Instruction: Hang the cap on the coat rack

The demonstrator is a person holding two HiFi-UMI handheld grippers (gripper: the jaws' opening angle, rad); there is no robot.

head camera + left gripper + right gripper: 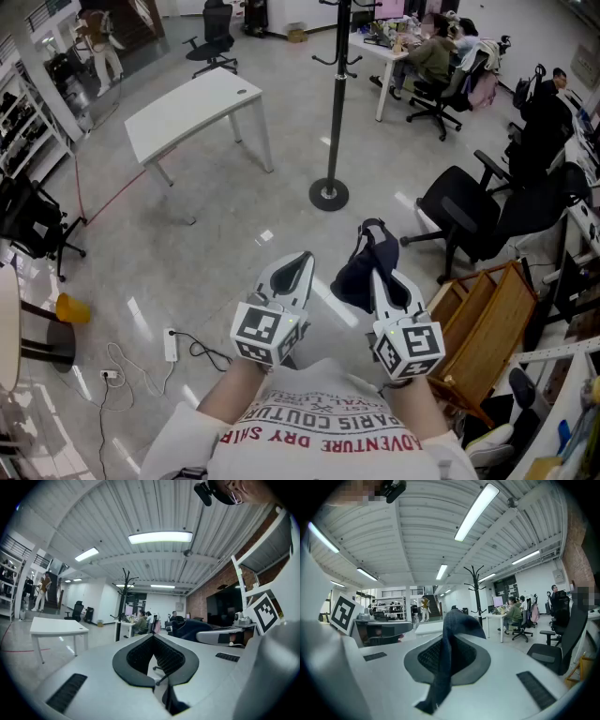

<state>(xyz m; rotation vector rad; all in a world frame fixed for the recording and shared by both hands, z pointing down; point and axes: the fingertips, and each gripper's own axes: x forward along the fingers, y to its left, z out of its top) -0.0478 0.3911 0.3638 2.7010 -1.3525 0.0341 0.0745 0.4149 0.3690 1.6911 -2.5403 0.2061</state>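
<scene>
A dark blue cap hangs limp from my right gripper, which is shut on its fabric. In the right gripper view the cap drapes between the jaws and over the gripper. My left gripper is shut with nothing in it, and its pads meet at the tip. Both grippers are held close to the person's body. The black coat rack stands on the floor straight ahead, a few steps away, on a round base. It also shows upright in both gripper views: coat rack, coat rack.
A white table stands ahead on the left. Black office chairs and a wooden rack crowd the right side. People sit at a desk behind the coat rack. A power strip with cables lies on the floor at the left.
</scene>
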